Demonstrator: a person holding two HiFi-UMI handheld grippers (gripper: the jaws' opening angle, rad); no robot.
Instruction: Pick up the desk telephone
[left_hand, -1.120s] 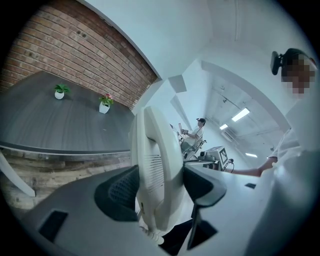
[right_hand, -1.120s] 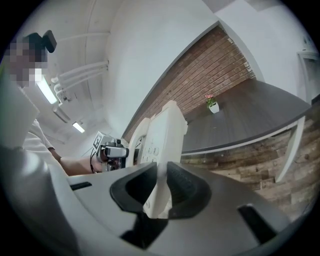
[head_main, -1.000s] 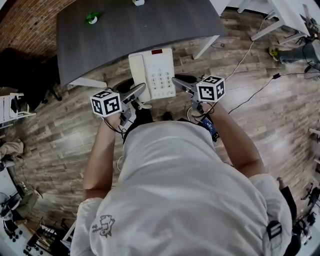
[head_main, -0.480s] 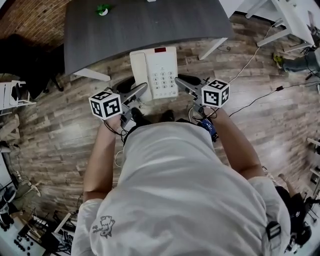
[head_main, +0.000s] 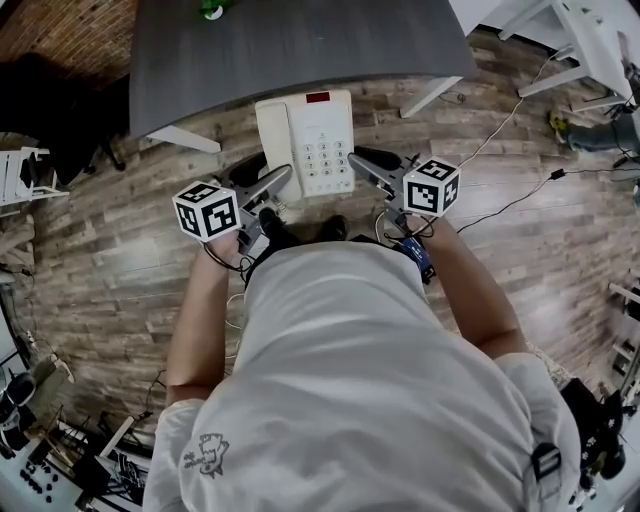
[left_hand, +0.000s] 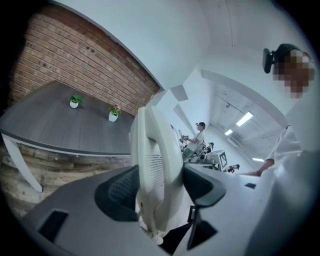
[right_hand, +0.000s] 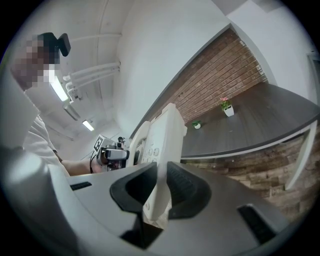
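The white desk telephone (head_main: 305, 140), keypad up, hangs in the air above the wooden floor just in front of the grey desk (head_main: 300, 45). My left gripper (head_main: 283, 182) is shut on its handset side; in the left gripper view the dark pads clamp the handset and body (left_hand: 155, 165). At the opposite side my right gripper (head_main: 355, 164) is shut on the phone's thin right edge (right_hand: 162, 145), which sits pinched between both pads. The phone's curled cord shows below the left jaws.
Two small potted plants (left_hand: 75, 101) (left_hand: 114, 114) stand on the desk by the brick wall. White table legs (head_main: 560, 40) and a black cable (head_main: 500, 110) lie to the right. Clutter (head_main: 25, 180) sits at left. People stand far off (left_hand: 199, 137).
Both grippers keep their hold and have lifted the telephone slightly. In the head view the desk has slid toward the top edge, and the green plant pot is nearly out of frame.
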